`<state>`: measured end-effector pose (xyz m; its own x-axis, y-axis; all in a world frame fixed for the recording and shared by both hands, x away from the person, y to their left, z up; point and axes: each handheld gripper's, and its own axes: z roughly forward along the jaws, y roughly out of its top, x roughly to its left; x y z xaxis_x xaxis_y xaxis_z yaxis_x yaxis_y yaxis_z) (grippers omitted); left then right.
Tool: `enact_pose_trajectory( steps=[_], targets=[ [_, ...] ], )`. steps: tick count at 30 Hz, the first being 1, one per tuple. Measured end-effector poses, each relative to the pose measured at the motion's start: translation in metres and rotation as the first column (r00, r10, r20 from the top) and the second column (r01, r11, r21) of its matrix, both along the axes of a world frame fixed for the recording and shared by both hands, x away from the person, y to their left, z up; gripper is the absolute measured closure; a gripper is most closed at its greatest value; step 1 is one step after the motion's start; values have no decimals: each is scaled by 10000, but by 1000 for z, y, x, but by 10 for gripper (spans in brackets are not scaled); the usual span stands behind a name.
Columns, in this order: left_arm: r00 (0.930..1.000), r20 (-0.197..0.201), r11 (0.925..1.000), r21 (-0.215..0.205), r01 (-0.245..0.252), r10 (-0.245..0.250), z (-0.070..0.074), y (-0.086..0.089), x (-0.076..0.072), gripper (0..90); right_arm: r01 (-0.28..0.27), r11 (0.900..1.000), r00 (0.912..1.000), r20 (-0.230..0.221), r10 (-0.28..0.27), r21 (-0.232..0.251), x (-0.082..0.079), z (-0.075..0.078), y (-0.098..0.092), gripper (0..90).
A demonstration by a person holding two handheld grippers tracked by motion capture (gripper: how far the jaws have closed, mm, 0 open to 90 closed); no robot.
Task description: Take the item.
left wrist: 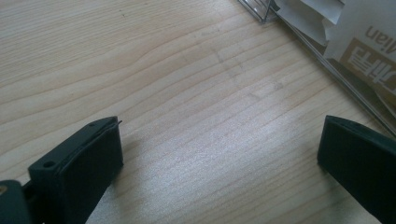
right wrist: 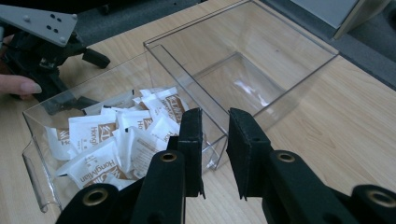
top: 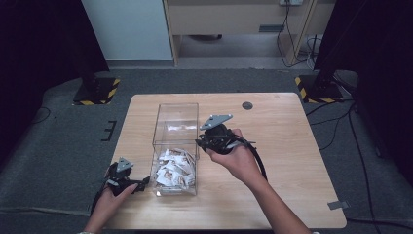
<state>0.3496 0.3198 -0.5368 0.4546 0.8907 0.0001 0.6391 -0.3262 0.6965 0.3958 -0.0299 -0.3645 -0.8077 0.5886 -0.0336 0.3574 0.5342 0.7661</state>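
Holding white sachets [right wrist: 100, 140], the near compartment of the clear box [right wrist: 299, 74].

We held the left gripper [top: 127, 182] low with its jaws wide apart, while our right gripper [right wrist: 215, 140], hand [top: 237, 158] apparently raised, showed a narrow empty gap between its jaws.

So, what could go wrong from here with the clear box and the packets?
1. The right hand-held gripper, nearly closed with nothing between its jaws, hovers beside the clear box; it may bump the wall.
2. The packets lie loosely piled, so a pinch may lift several or none.
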Motion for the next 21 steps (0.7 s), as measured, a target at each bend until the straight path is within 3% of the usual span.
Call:
enact_pose_trajectory(
  steps=[21],
  targets=[
    [10000,0,10000,-1,-2,2,0,0,0,0,-1003,9933,9948,-241,990,-581,-14,-28,45,741]
  ],
)
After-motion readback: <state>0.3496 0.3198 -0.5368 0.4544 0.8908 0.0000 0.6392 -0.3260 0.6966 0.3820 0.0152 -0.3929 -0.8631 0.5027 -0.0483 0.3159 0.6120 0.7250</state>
